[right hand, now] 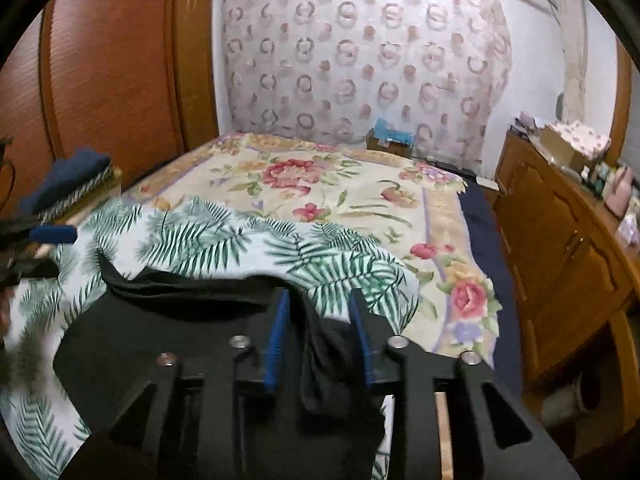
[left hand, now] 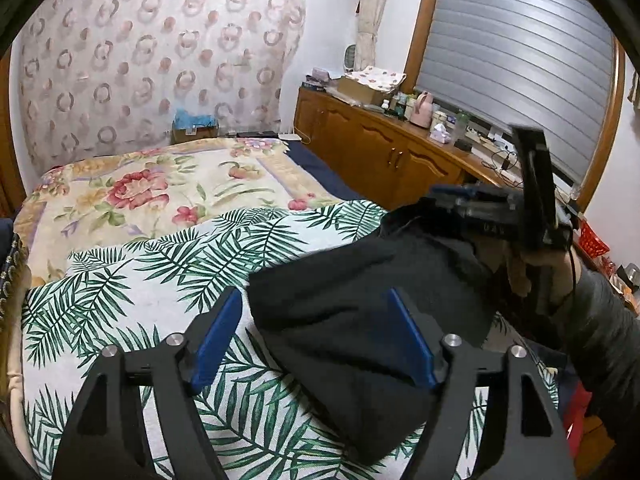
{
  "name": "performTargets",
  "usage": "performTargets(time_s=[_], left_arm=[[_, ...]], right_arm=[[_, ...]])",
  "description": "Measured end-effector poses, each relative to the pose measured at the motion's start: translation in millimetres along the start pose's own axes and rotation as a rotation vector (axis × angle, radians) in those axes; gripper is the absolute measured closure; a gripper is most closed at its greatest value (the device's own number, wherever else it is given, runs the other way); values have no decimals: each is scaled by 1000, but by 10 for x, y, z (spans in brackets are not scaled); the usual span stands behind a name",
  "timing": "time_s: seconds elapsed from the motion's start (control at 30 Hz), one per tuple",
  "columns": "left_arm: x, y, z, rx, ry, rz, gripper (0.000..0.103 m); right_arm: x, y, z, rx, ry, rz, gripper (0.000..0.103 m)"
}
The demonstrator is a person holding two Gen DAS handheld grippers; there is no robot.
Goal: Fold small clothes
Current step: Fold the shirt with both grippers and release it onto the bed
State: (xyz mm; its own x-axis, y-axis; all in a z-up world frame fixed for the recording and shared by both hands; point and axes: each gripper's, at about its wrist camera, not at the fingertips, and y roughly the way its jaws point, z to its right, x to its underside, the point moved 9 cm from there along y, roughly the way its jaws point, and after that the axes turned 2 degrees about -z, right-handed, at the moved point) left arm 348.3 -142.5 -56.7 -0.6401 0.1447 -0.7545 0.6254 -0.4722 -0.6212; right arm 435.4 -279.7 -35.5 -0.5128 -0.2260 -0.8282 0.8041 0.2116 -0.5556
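Left gripper (left hand: 316, 340) nearest, jaws spread wide, pads clear of black garment (left hand: 360, 320) lying between them on palm-print sheet (left hand: 160, 272). Right gripper (right hand: 320, 340) at 3 o'clock, half-spread; garment fold draped between blue pads (right hand: 276, 344), grip uncertain.

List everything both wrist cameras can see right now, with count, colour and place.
black garment: one, black, on the leaf sheet, partly folded
leaf sheet: one, white with green, near end of bed
floral blanket: one, cream with red, far end of bed
wooden cabinet: one, brown, right of bed
pink kettle: one, pink, on cabinet top
left gripper: jaws open over garment's edge
right gripper: jaws apart, garment fold between, grip unclear
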Motion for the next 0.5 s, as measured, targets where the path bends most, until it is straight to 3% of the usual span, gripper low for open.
performTargets(time_s=[0.13,0.27,0.5], left_arm=[[128,184,-52,-30,6,-65,27],[271,364,-137,-31,-19,-129,27],[309,442,-190,-31,-41,-150,27]], right_arm=[[-66,-78,180,90,38,45,58],[17,-272,214,50,93,45,57],[452,-352,85,-14,88,-48,38]])
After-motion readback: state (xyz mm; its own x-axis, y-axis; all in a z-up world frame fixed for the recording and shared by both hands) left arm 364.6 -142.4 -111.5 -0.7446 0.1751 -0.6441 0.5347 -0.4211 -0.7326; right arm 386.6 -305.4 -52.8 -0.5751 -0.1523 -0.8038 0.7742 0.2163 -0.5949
